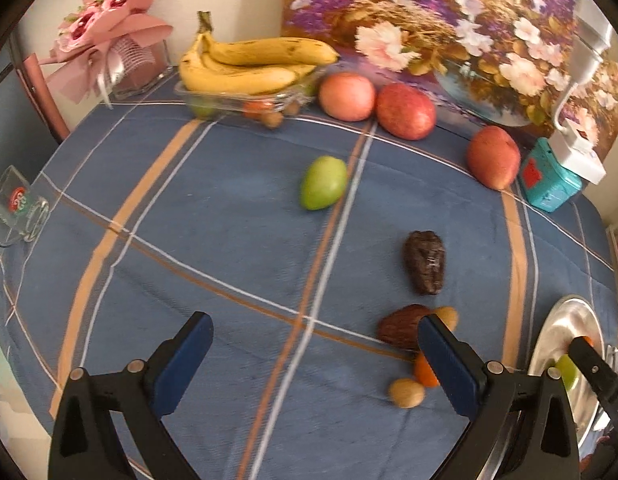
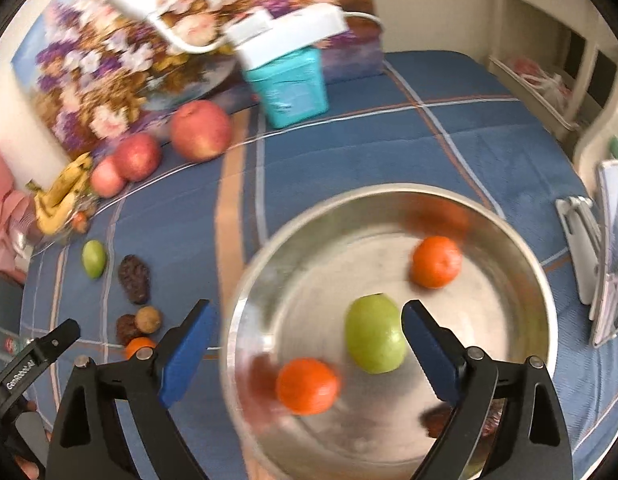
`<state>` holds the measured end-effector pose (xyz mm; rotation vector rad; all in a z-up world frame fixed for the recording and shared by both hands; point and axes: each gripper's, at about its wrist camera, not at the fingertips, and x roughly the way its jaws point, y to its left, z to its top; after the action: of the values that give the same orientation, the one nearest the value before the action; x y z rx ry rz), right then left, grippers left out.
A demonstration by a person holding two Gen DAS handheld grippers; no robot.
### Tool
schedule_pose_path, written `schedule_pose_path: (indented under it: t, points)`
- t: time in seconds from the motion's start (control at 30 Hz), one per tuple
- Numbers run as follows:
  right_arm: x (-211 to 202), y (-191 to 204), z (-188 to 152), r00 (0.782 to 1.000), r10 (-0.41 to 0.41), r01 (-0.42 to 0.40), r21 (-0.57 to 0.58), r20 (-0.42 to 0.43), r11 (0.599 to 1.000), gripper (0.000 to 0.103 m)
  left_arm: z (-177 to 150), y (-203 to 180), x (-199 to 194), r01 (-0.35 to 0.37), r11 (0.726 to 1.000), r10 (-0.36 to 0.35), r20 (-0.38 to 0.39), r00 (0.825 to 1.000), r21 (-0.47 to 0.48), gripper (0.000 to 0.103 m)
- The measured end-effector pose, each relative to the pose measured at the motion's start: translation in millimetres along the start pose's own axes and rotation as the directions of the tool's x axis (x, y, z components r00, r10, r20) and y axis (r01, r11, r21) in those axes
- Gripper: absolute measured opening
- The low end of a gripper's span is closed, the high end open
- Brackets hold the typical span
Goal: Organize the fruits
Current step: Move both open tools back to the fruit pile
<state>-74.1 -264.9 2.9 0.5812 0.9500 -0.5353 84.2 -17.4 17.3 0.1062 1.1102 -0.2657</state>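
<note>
The left tool (image 1: 315,360) is spread as wide as it goes with nothing between its blue pads, held over the blue checked cloth of the desk (image 1: 189,220). The right tool (image 2: 305,344) is likewise wide open and empty above the steel bowl (image 2: 521,248), which serves as landmark here.

Inside the bowl a green fruit (image 2: 375,334) and two small oranges (image 2: 436,262) (image 2: 307,386) are seen. Just left of the bowl a loose cluster lies on the cloth: two dark dates (image 1: 424,262) (image 1: 401,326), two pale round nuts or longans (image 1: 407,393) (image 1: 449,316) and another small orange (image 1: 425,372). Farther left of the bowl a second green fruit (image 1: 323,182) lies alone.

The dates are judged soft, light and sticky, best pinched gently across the short width. The round pieces are judged light, hard-shelled and apt to roll, so they should be centred between the pads. The orange is judged yielding; a light squeeze at its widest part should suffice.
</note>
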Motion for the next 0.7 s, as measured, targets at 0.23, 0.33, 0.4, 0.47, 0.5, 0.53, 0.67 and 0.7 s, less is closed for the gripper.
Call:
schedule_pose_path:
  t: [0.23,0.33,0.4,0.47,0.5,0.53,0.67,0.7]
  points:
    - [-4,38,-5,0.997,0.069,-0.067,-0.070,0.021,0.995,0.093,5,21,-1,-0.056,0.998,0.056,0.016,0.998,0.018,0.103]
    - [-3,55,-8,0.994,0.109,-0.107,-0.097,0.018,0.989,0.093,6,25,9,-0.081,0.995,0.082,-0.014,0.997,0.057,0.103]
    - [-1,65,-12,0.993,0.119,-0.117,-0.117,0.010,0.986,0.093,5,29,15,-0.089,0.994,0.091,-0.036,0.995,0.064,0.103]
    - [3,78,-17,0.993,0.120,-0.119,-0.139,-0.003,0.983,0.093,5,33,20,-0.088,0.994,0.091,-0.048,0.995,0.061,0.103]
    - [5,85,-20,0.992,0.122,-0.122,-0.154,-0.012,0.980,0.093,5,35,22,-0.087,0.994,0.090,-0.055,0.994,0.060,0.103]
    - [7,89,-22,0.992,0.123,-0.125,-0.164,-0.019,0.979,0.093,5,35,25,-0.088,0.994,0.091,-0.061,0.994,0.059,0.103]
    - [21,110,-32,0.990,0.122,-0.133,-0.205,-0.065,0.970,0.093,3,38,42,-0.085,0.995,0.091,-0.111,0.990,0.061,0.103]
    - [24,114,-35,0.990,0.118,-0.132,-0.212,-0.076,0.968,0.093,2,40,47,-0.076,0.996,0.082,-0.126,0.989,0.053,0.103]
